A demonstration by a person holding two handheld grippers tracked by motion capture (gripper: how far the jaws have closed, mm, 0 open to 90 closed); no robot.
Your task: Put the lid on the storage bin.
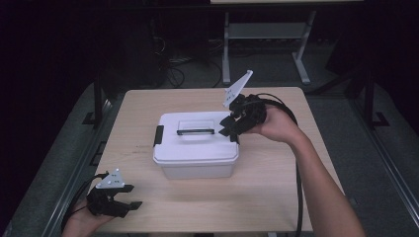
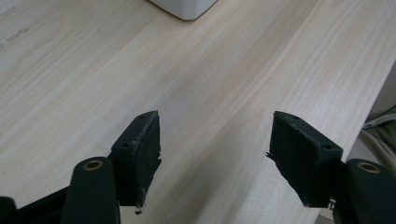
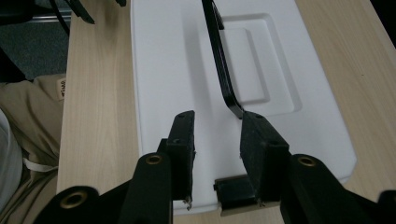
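In the left gripper view the white box [image 2: 184, 8] is cut off by the top edge, leaving one lower corner. In the right gripper view the right gripper [image 3: 217, 140] hides part of the box's near latch [image 3: 233, 192], and the handle [image 3: 219, 56] runs off the top edge.

High overview; two close tongs-mounted views

A wooden table [image 1: 276, 187] before a metal frame [image 1: 267, 34].
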